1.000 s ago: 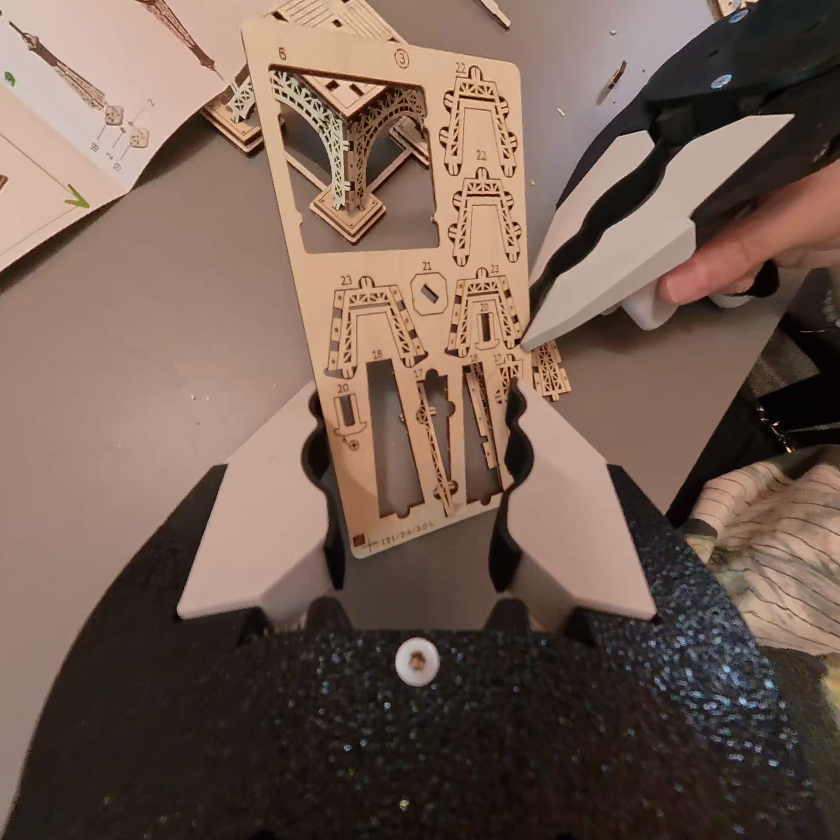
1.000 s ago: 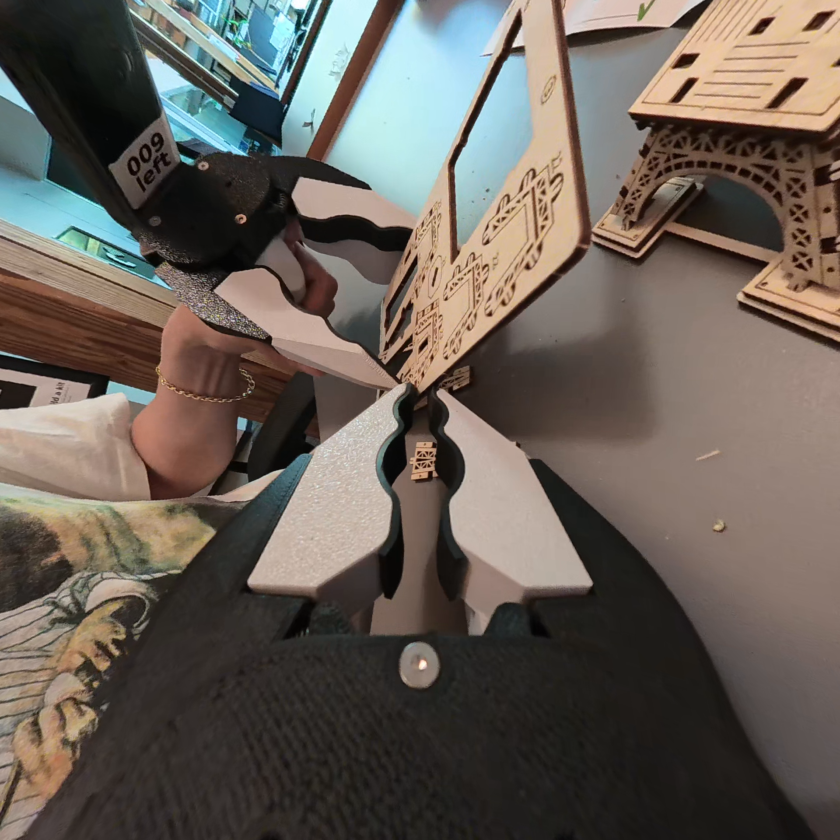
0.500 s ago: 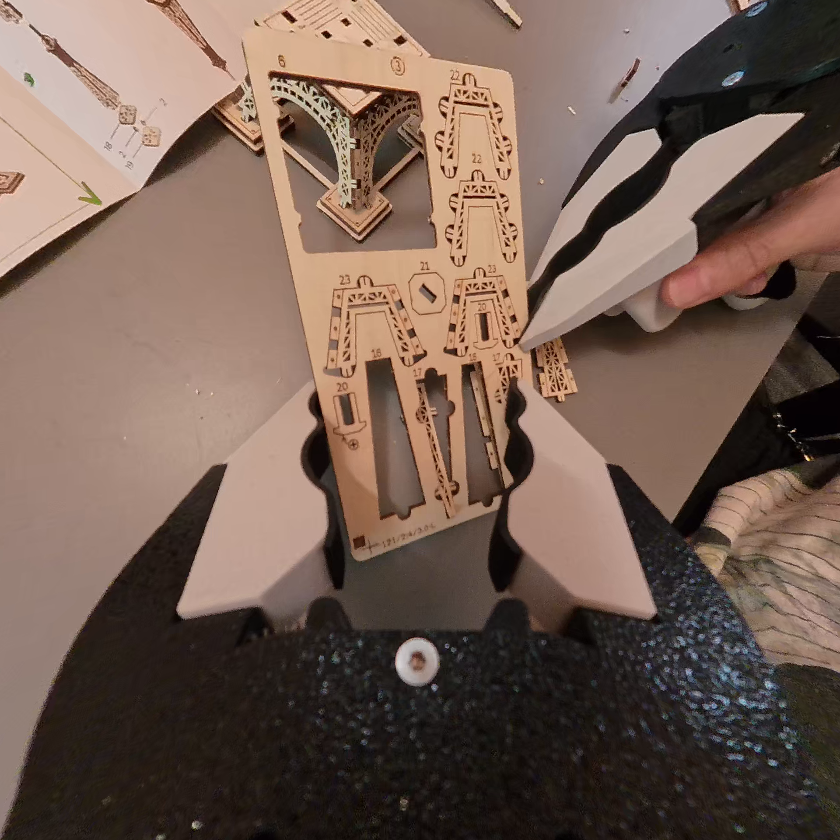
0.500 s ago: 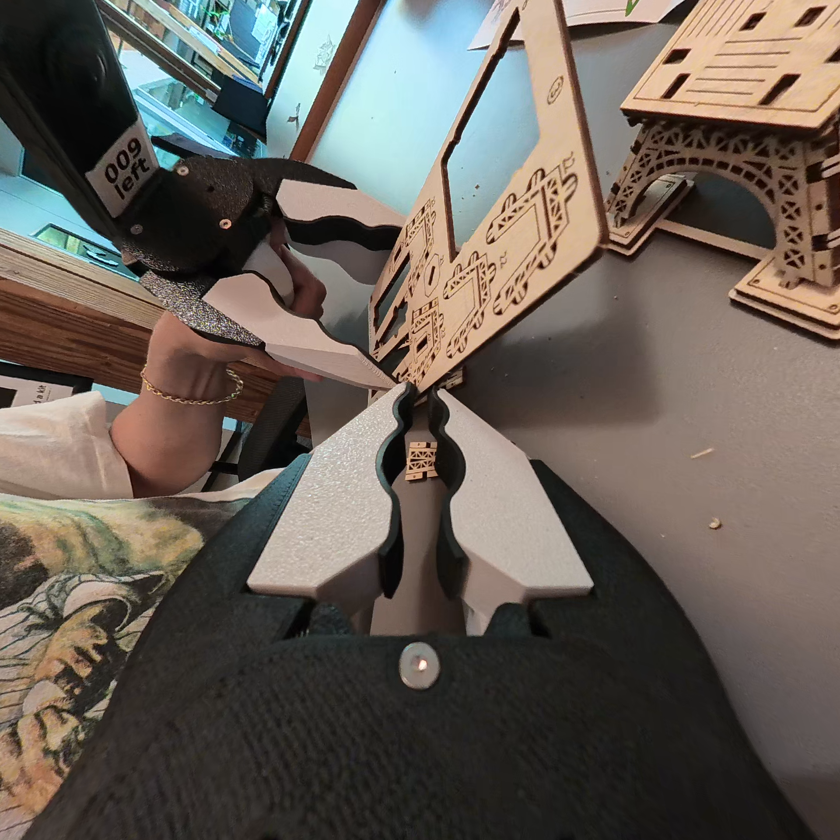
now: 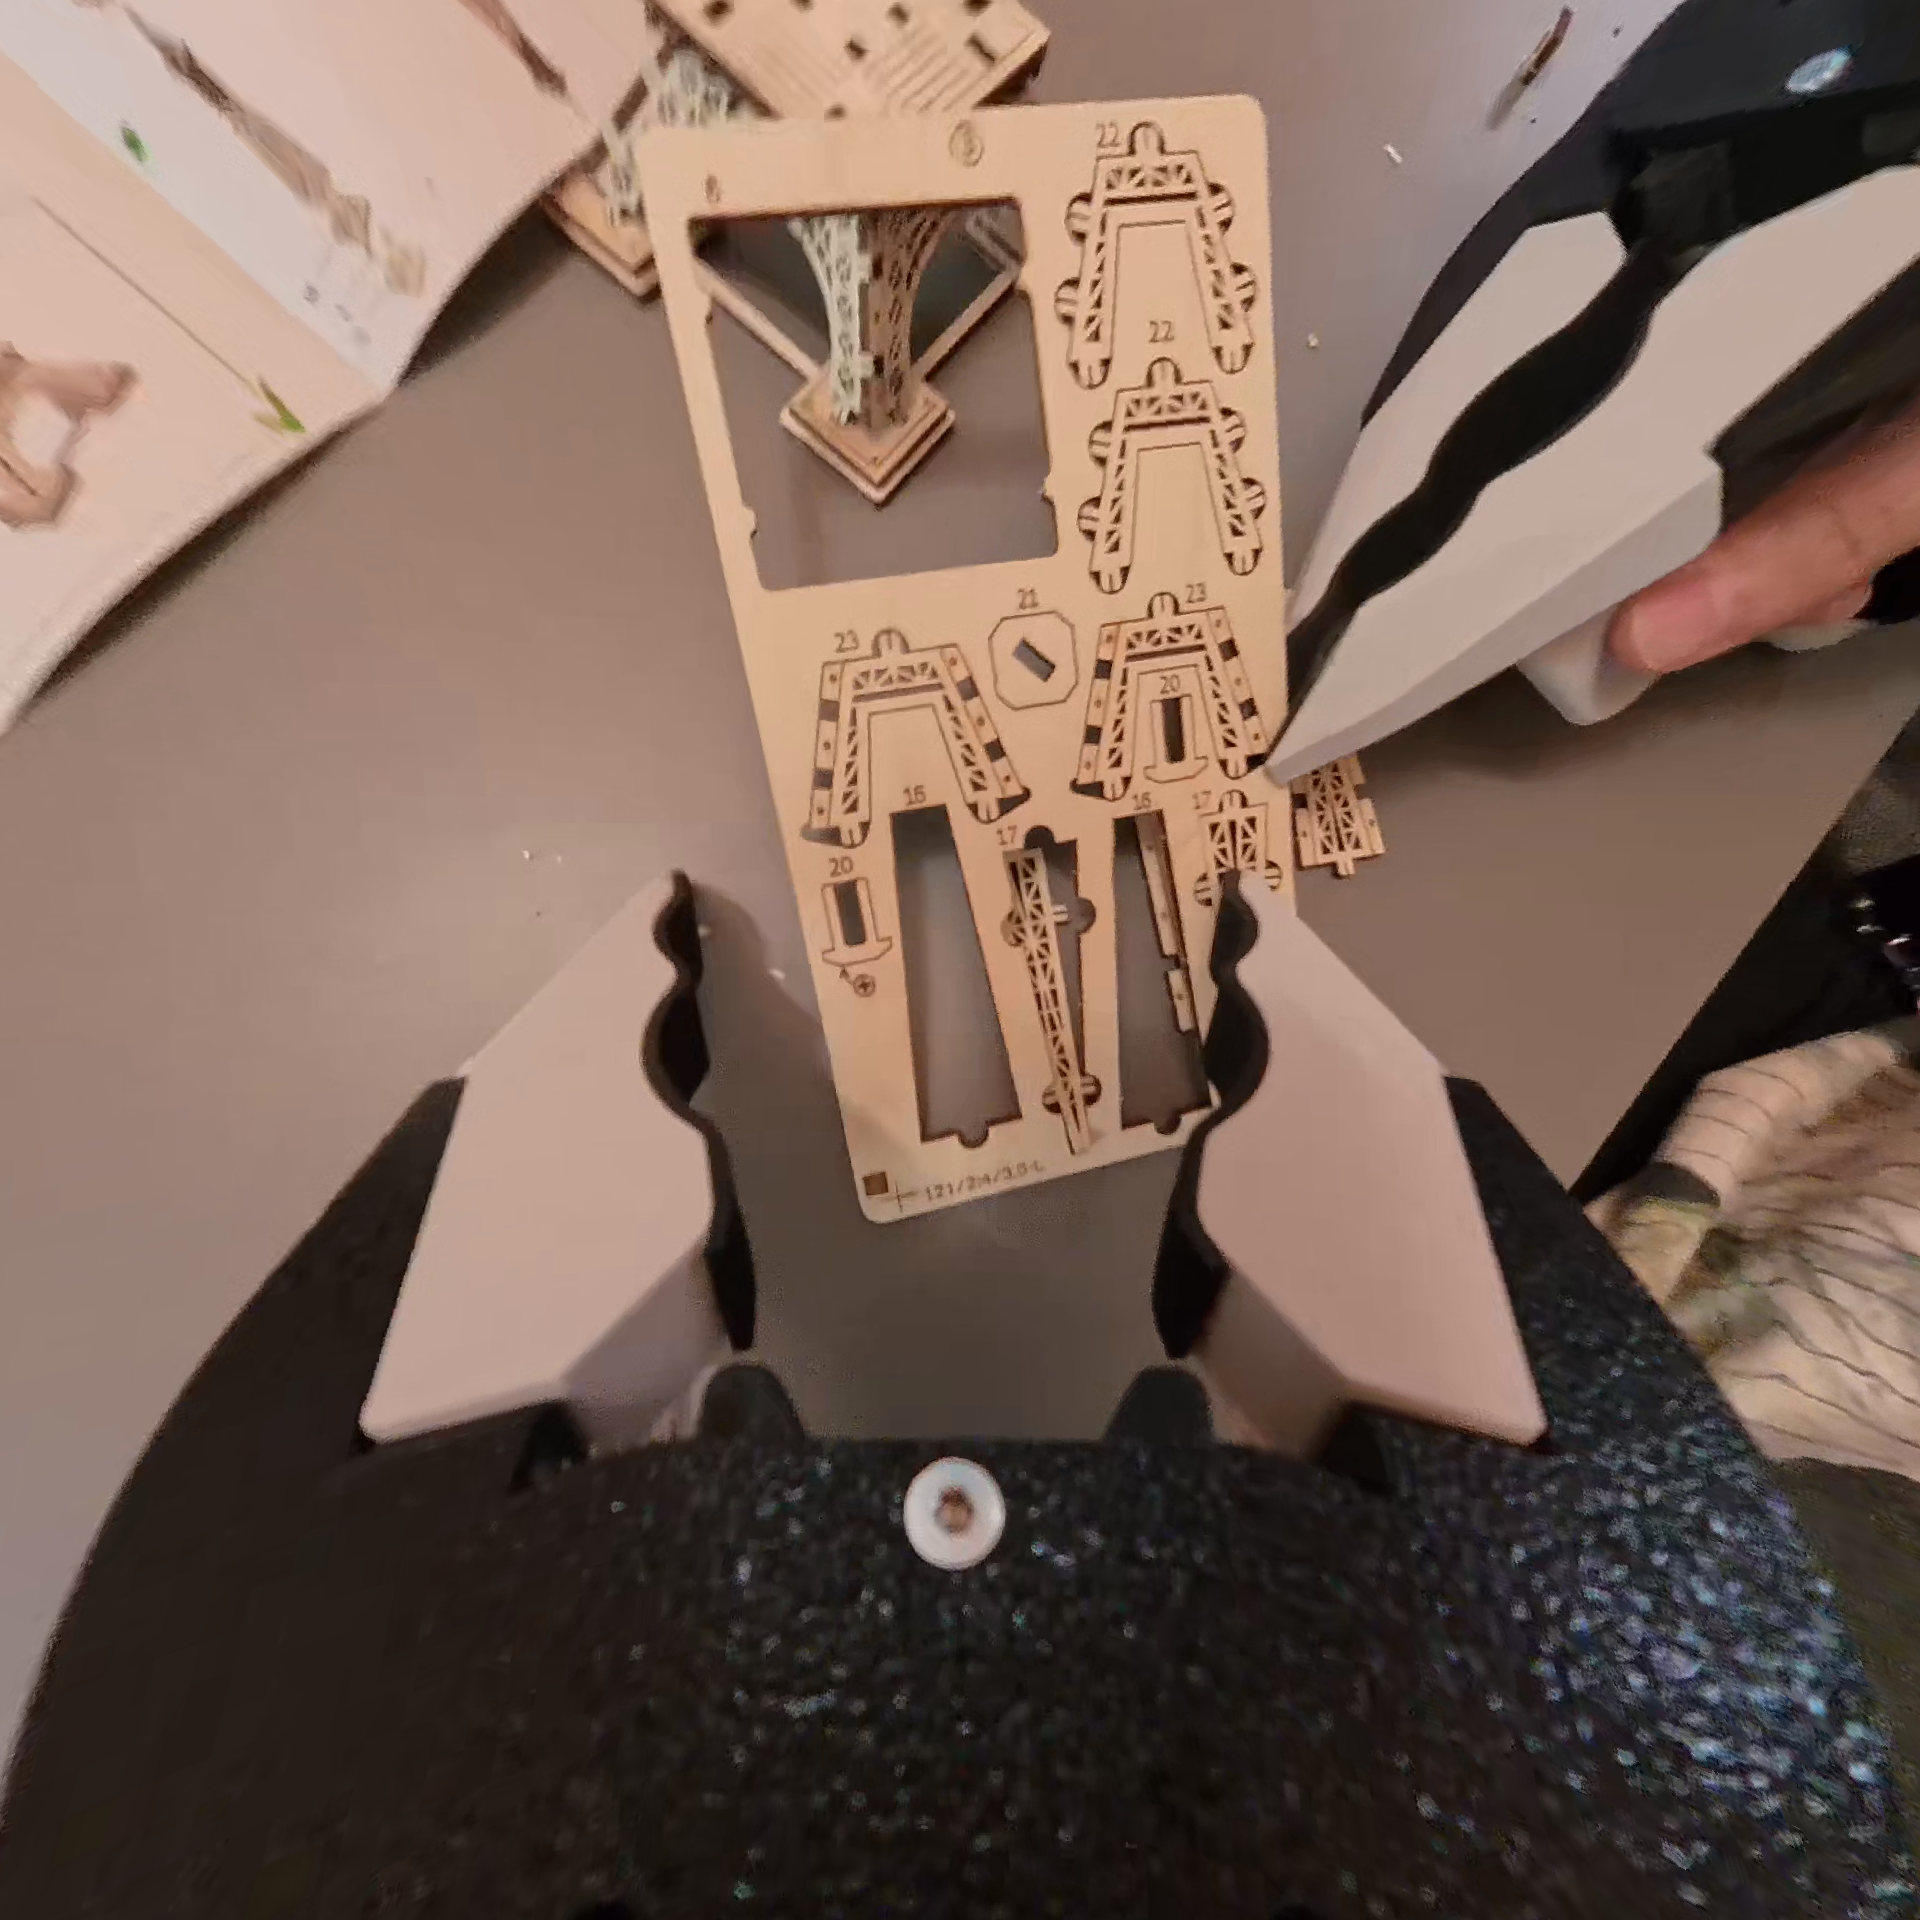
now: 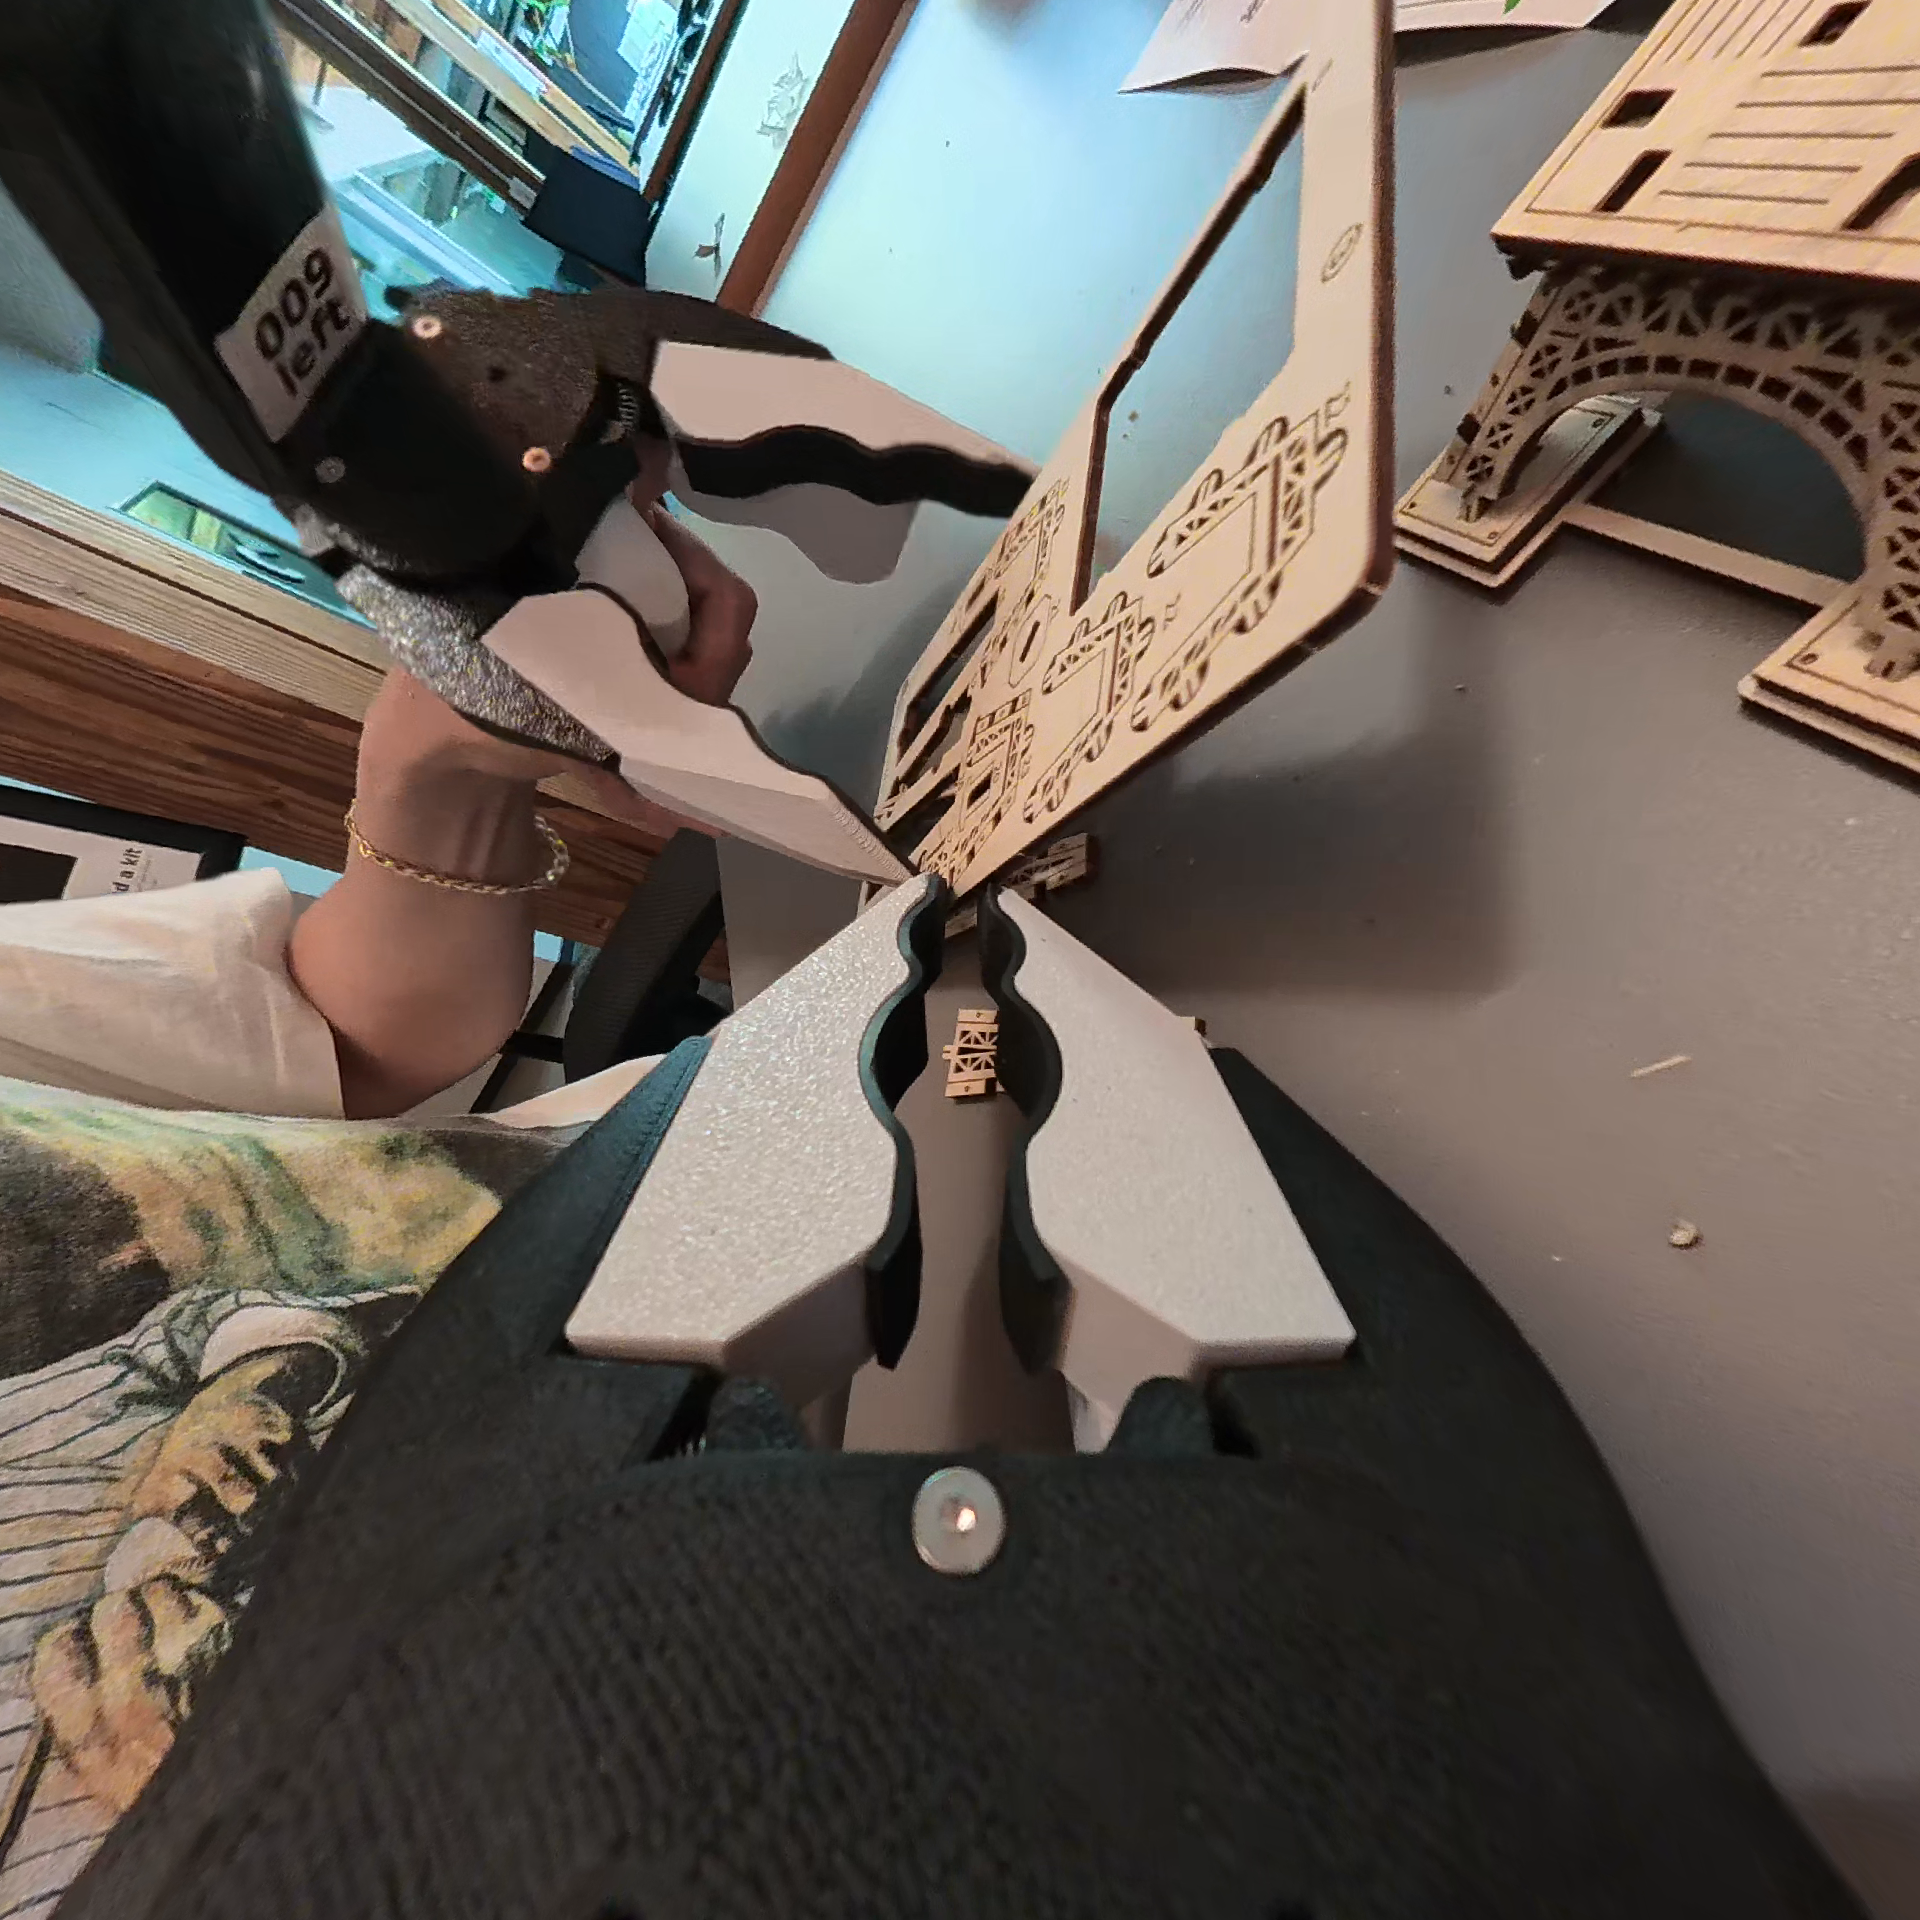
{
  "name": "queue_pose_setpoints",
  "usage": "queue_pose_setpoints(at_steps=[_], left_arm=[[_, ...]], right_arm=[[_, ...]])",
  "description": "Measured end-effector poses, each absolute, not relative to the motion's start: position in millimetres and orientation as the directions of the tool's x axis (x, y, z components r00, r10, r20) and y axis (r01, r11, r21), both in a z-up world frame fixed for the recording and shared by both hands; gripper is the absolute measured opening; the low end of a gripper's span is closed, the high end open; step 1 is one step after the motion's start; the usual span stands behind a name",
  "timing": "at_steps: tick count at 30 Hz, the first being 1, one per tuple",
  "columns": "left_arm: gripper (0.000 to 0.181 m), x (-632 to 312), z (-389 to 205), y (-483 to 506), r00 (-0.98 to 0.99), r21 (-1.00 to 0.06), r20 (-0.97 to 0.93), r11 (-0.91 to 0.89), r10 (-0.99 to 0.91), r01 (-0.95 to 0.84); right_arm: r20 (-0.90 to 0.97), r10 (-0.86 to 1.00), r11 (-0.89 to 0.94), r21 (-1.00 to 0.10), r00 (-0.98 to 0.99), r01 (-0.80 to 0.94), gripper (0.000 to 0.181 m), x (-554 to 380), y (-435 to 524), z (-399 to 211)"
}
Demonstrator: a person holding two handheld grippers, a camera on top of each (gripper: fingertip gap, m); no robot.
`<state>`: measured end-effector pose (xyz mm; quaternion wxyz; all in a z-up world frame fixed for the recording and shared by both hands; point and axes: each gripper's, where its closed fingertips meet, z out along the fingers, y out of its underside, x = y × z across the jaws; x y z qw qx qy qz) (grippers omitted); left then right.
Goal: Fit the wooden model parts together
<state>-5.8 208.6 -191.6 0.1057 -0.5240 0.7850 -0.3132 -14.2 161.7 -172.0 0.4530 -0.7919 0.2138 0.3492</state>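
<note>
Left wrist view looks down along the left gripper [image 5: 951, 904], whose two pale fingers stand wide apart over a grey table [image 5: 312, 831]. A thin wooden parts sheet [image 5: 977, 665], laser-cut with lattice tower pieces and several empty cut-outs, stands tilted between them; its right edge touches the inner pad of the right finger, while a clear gap separates its left edge from the other finger. Whether the sheet is truly pinched or only leaning there is hard to judge from this angle. At the right, the right gripper [image 5: 1283, 748] comes in held by a person's hand [image 5: 1766, 592], its jaws nearly closed and its tip touching the sheet's right edge. A small loose lattice piece [image 5: 1335, 826] lies on the table just beside that tip. Through the sheet's large window shows the partly built wooden tower base [image 5: 868, 343], and an instruction leaflet [image 5: 208, 208] lies at the upper left, blurred. Right wrist view shows the right gripper [image 6: 961, 894] with only a narrow slit between its fingertips, right at the lower edge of the tilted sheet [image 6: 1340, 436], without clearly clamping it. A tiny lattice part [image 6: 974, 1055] shows in the gap between its fingers. The tower base [image 6: 1714, 343] stands at the upper right, well apart.
</note>
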Motion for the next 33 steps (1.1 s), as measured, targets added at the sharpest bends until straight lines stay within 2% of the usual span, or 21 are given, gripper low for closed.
queue_pose_setpoints(at_steps=[12,14,15,20,23,24,25,27,33], left_arm=[[0.093,-5.2,-193.6,209.6,-0.424,-0.512,0.137,0.303,-0.895,-0.804],[0.078,-7.2,-195.1,208.9,-0.442,-0.498,0.106,0.337,-0.891,-0.799],[0.076,-5.2,-195.2,208.1,-0.447,-0.506,0.071,0.354,-0.892,-0.787],[0.084,-5.1,-194.8,204.2,-0.466,-0.534,0.101,0.348,-0.879,-0.771],[0.086,-3.9,-186.6,199.4,-0.421,-0.587,0.209,0.231,-0.883,-0.776],[0.094,-3.4,-178.1,197.1,-0.418,-0.622,0.25,0.186,-0.874,-0.76],[0.094,-3.3,-168.3,196.0,-0.423,-0.659,0.276,0.15,-0.863,-0.737],[0.092,-4.9,-157.1,204.2,-0.413,-0.693,0.26,0.129,-0.873,-0.709],[0.093,-28.2,-183.7,216.6,-0.45,-0.581,0.098,0.316,-0.888,-0.75]], right_arm=[[-0.736,-0.059,-0.504,-0.561,0.674,-0.657,0.004,-12.1,163.4,-177.2],[-0.732,-0.069,-0.504,-0.561,0.678,-0.657,0.004,-11.6,163.8,-178.5],[-0.736,-0.065,-0.505,-0.558,0.674,-0.658,0.004,-13.4,164.9,-178.0],[-0.756,-0.018,-0.491,-0.563,0.655,-0.664,0.003,-16.4,165.2,-171.7],[-0.761,-0.01,-0.481,-0.565,0.649,-0.67,0.003,-15.7,165.0,-169.6],[-0.764,-0.008,-0.473,-0.565,0.645,-0.676,0.003,-14.6,164.7,-168.5],[-0.767,-0.007,-0.458,-0.568,0.642,-0.684,0.003,-12.4,164.7,-166.6],[-0.771,0.014,-0.445,-0.575,0.637,-0.687,0.002,-12.5,164.5,-162.7],[-0.766,0.013,-0.438,-0.582,0.643,-0.685,0.002,-11.8,164.9,-161.6]])
